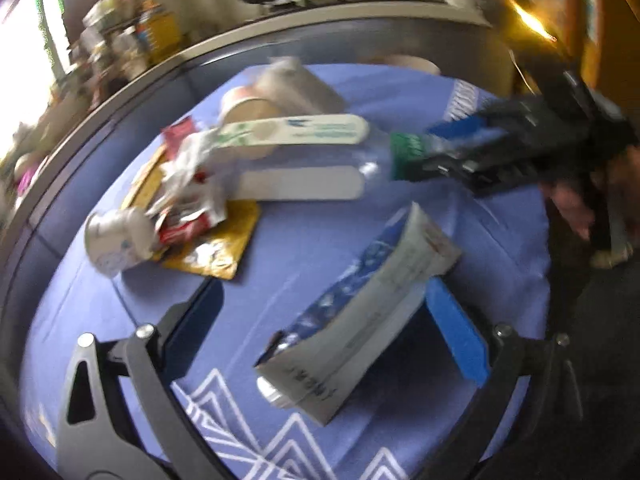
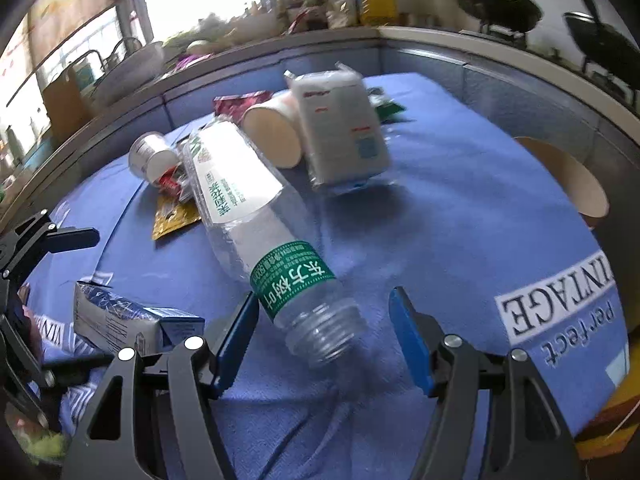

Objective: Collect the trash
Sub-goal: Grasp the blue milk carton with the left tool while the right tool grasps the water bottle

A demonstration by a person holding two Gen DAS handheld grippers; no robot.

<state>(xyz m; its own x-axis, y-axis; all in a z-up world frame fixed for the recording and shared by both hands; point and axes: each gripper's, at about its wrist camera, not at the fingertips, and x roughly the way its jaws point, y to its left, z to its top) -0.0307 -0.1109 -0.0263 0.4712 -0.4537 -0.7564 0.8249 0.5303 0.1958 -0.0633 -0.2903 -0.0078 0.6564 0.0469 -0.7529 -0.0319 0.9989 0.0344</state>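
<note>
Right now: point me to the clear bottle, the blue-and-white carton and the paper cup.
clear bottle [image 2: 294,270], right wrist view, on its green neck label.
blue-and-white carton [image 1: 372,300], left wrist view, on its long side.
paper cup [image 2: 274,136], right wrist view, on its open mouth.

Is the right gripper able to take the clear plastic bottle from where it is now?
Probably yes: the right gripper is open, the clear plastic bottle's capless neck lies between its blue fingers, and nothing blocks it.

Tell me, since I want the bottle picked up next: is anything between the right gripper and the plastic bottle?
Nothing visible is. The right gripper is open with the plastic bottle's uncapped neck already lying between its fingers on the blue cloth. The paper cup and white packet lie beyond, at the bottle's far end.
</note>
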